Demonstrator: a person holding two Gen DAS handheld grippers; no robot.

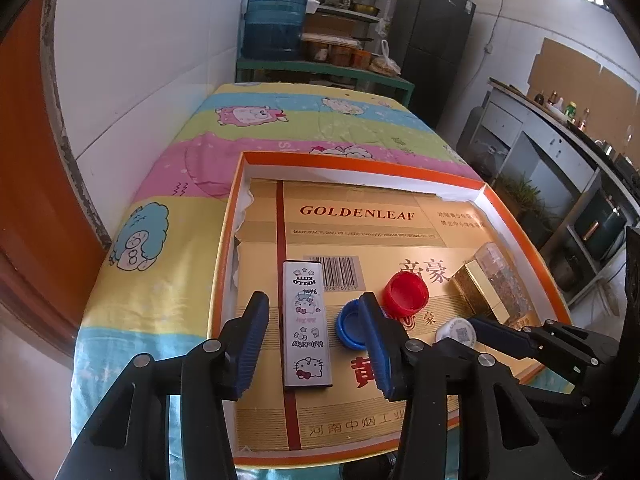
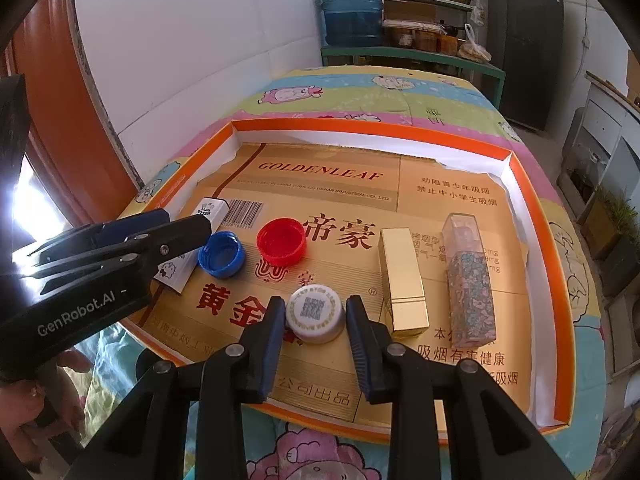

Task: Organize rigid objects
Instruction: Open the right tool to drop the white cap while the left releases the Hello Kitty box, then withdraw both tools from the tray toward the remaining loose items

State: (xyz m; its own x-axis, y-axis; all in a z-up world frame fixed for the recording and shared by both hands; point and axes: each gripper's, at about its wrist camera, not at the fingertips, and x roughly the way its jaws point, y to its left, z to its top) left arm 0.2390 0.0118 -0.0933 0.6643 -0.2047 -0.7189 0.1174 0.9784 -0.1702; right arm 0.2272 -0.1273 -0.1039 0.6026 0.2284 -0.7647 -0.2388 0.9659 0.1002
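Inspection finds left gripper (image 1: pixel 316 344) spread around white Hello Kitty rectangular box (image 1: pixel 306 322), lying free inside orange cardboard tray (image 1: pixel 360 162); right gripper (image 2: pixel 312 336) brackets white plastic cap (image 2: pixel 315 314), contact unclear, near tray's front wall, probably for sorting.

Our left gripper (image 1: pixel 316 344) fills the lower part of its own view: black angular arms with round silver rivets, ending in blue ribbed pads (image 1: pixel 250 344). Our right gripper (image 2: pixel 314 344), low in its view, is built the same way. At the left edge of the right view, the left tool's black body carries white "GenRobot.AI" lettering, with a hand (image 2: pixel 40 412) below it.
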